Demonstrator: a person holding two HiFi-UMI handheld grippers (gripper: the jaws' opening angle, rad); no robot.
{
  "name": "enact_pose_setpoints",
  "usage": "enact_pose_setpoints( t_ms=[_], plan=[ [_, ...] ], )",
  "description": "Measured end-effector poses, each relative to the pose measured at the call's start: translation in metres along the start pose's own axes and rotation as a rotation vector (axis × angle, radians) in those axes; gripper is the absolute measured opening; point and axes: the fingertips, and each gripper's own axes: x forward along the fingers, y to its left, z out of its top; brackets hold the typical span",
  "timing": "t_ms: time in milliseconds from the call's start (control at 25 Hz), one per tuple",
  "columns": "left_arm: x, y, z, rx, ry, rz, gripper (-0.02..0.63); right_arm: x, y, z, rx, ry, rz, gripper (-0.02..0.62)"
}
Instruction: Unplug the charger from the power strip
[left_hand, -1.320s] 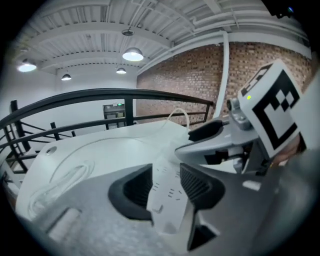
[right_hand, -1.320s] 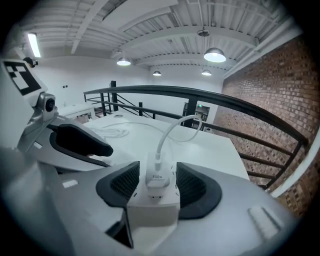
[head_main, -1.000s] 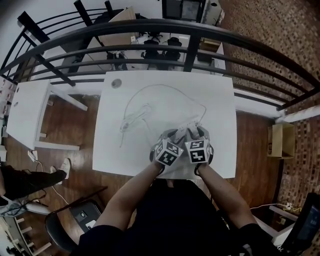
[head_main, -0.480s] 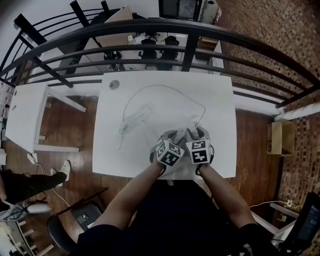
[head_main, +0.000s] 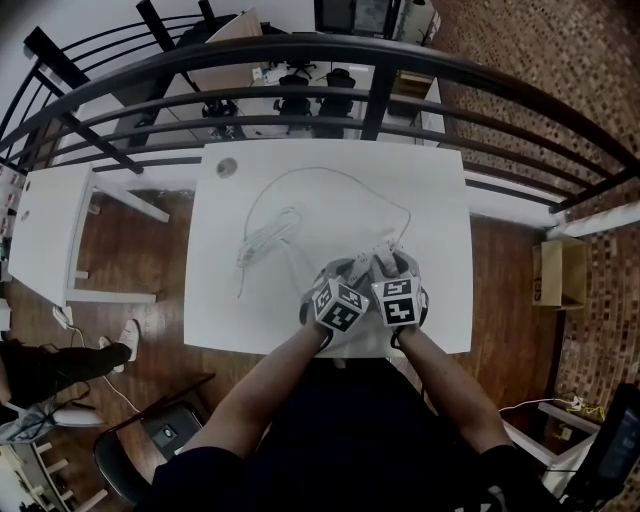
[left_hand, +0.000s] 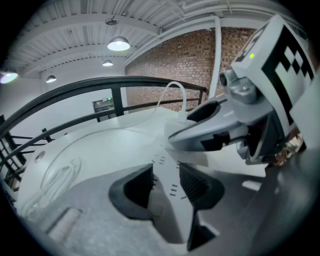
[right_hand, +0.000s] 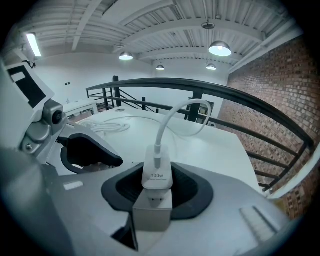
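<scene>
**Item 1. White rectangular table** (head_main: 440, 200). Stands in front of a curved black metal railing (head_main: 300, 55). It carries all the items below.

**Item 2. White slotted plastic power strip** (left_hand: 167, 172). Lies on the table near its front edge, just ahead of the person. Its long body runs between the left gripper's dark ribbed pads.

**Item 3. Left gripper** (left_hand: 166, 187). Grey, with a marker cube on top. Both pads are closed against the sides of the power strip.

**Item 4. White block-shaped plastic charger** (right_hand: 157, 175). Printed "100W". Sits upright against the power strip's white body, between the right gripper's pads. Whether its pins are fully seated cannot be told.

**Item 5. Right gripper** (right_hand: 157, 187). Just beside the left gripper. Its pads are clamped on the two sides of the charger.

**Item 6. White round charger cable** (right_hand: 170, 120). Rises from the top of the charger and arcs away over the table. It loops round to a loose coiled bundle (head_main: 262, 238) on the table's left half.

**Item 7. Small round grey disc** (head_main: 227, 167). Lies near the far left corner of the table, well apart from the grippers.
</scene>
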Motion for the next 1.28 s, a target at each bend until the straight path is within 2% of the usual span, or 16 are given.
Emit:
enact_pose_setpoints(
  t_ms=[280, 520, 600, 840, 920, 1120, 1280],
  plan=[
    [0.001, -0.001, -0.001, 0.01, 0.0, -0.007, 0.17, -0.003, -0.002, 0.004, 0.019, -0.016, -0.001, 0.141],
    [0.002, 0.001, 0.0, 0.013, -0.001, 0.003, 0.169, -0.015, -0.009, 0.022, 0.043, -0.102, -0.002, 0.141],
    [0.002, 0.001, 0.0, 0.014, -0.001, 0.003, 0.167, -0.017, -0.014, 0.022, 0.1, -0.105, 0.016, 0.141],
    [0.001, 0.0, -0.001, -0.007, 0.001, -0.032, 0.174, -0.036, -0.03, 0.025, 0.376, -0.143, 0.132, 0.143],
    [-0.006, 0.001, 0.0, -0.058, -0.015, -0.047, 0.186, -0.045, -0.039, 0.023, 0.454, -0.154, 0.161, 0.143],
    [-0.05, 0.015, -0.001, -0.246, -0.098, -0.012, 0.187, -0.068, -0.064, 0.009, 0.667, -0.177, 0.207, 0.143],
    [-0.09, 0.012, -0.006, -0.38, -0.169, -0.039, 0.187, -0.083, -0.076, -0.008, 0.834, -0.203, 0.24, 0.143]
  ],
)
